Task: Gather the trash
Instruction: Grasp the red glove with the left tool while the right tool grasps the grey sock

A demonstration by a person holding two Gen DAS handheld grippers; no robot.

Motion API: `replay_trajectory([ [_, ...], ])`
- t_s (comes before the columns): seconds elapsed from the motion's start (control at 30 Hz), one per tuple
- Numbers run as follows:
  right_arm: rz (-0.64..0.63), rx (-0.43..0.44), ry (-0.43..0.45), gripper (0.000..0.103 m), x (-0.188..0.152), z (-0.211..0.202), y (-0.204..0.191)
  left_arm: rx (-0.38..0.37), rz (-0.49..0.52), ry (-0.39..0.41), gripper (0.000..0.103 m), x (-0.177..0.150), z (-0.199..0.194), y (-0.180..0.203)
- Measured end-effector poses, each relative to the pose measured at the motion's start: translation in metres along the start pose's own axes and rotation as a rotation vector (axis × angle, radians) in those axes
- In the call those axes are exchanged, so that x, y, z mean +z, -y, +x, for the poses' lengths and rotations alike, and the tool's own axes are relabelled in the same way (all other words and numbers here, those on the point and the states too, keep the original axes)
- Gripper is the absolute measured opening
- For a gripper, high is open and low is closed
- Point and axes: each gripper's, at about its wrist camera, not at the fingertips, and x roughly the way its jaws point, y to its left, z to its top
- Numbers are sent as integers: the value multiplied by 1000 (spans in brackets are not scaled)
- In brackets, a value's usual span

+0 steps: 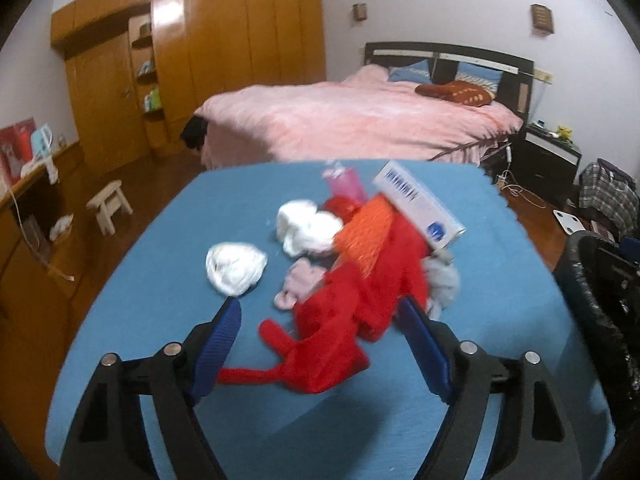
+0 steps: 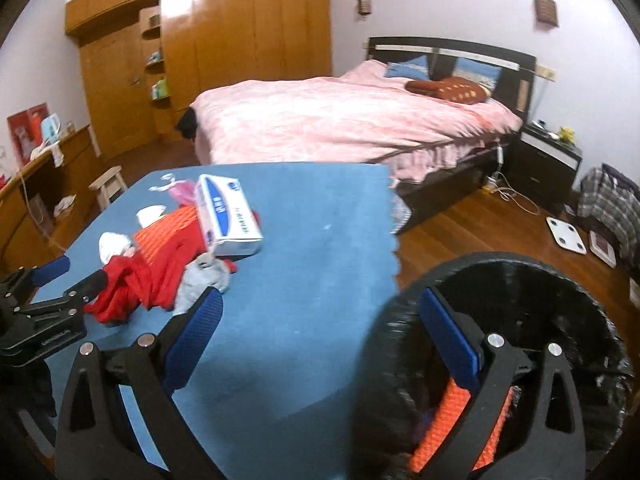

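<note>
a bedroom seen from two cameras, each looking along a hand-held gripper. the left hand-held gripper hovers low over a surface covered in blue cloth, its two blue-padded fingers spread wide with nothing between them. just ahead of it lies a heap of trash: a crumpled red plastic bag whose near end lies between the spread fingertips, an orange mesh net on top of the bag, a white and blue cardboard box resting tilted on the far side of the heap, two white crumpled tissues to the left, a pale pink scrap beside the bag, a grey wad on the right, and a pink wrapper at the far edge. the right hand-held gripper is also spread wide and holds nothing; its left finger is over the blue surface and its right finger is over the mouth of a black trash bin that stands on the wooden floor just beside the surface. inside the bin, a piece of orange mesh shows. beyond the surface are a bed with a pink cover, a wooden wardrobe along the far wall, and a small wooden stool on the floor at left.
</note>
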Motion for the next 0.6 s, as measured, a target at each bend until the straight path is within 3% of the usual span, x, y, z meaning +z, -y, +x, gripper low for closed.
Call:
replay_trajectory([
  [0.3,-20,5,-50,96,-7,32,-23,-43,-22,-92,67,-14,28,-4],
  [0.5,-38,9,-71,96,-11,43,-27,-63,1,-149,44,-18,42,0],
  [0.6,-48,10,-83,96,-12,50,-32,-73,-10,-166,23,-19,45,0],
])
